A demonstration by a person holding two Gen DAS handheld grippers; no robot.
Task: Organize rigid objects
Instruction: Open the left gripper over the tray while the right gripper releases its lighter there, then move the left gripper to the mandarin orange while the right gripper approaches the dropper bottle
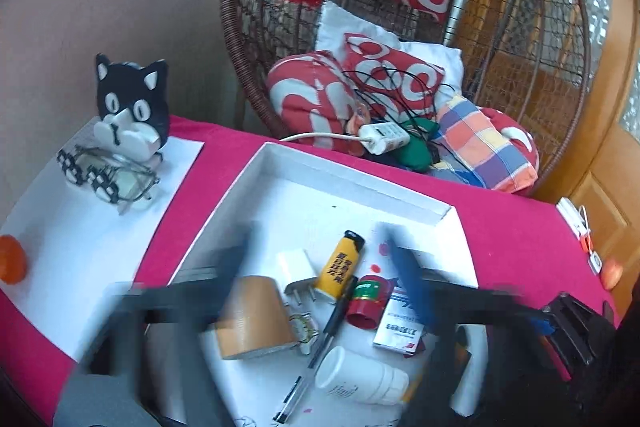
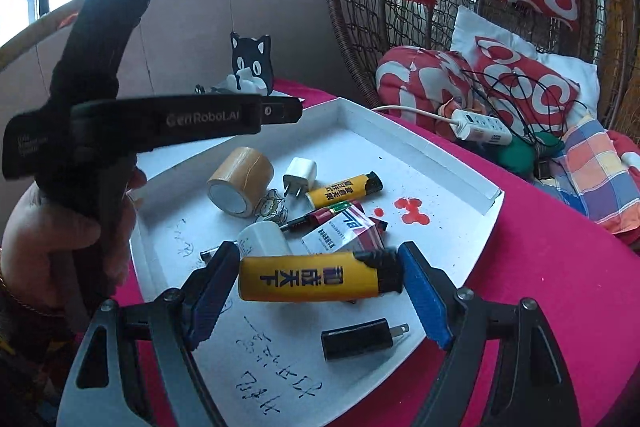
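A white tray (image 1: pixel 352 183) on the red cloth holds a brown tape roll (image 1: pixel 256 319), a white charger (image 1: pixel 294 265), a yellow lighter (image 1: pixel 342 261), a red cylinder (image 1: pixel 366 301), a pen (image 1: pixel 320 343), a white bottle (image 1: pixel 360 375) and a small box (image 1: pixel 400 331). My left gripper (image 1: pixel 318 247) hovers over them, blurred, open and empty. In the right wrist view my right gripper (image 2: pixel 316 255) is shut on a second yellow lighter (image 2: pixel 316 279), gripped end to end above the tray (image 2: pixel 400 143). A black plug (image 2: pixel 360 341) lies below it.
A black cat-shaped holder (image 1: pixel 132 103) and glasses (image 1: pixel 112 175) sit on white paper at the left. Behind the table stands a wicker chair (image 1: pixel 248 27) with cushions and a power strip (image 1: pixel 384 137). A person's hand (image 2: pixel 52 239) holds the left gripper's handle beside the tray.
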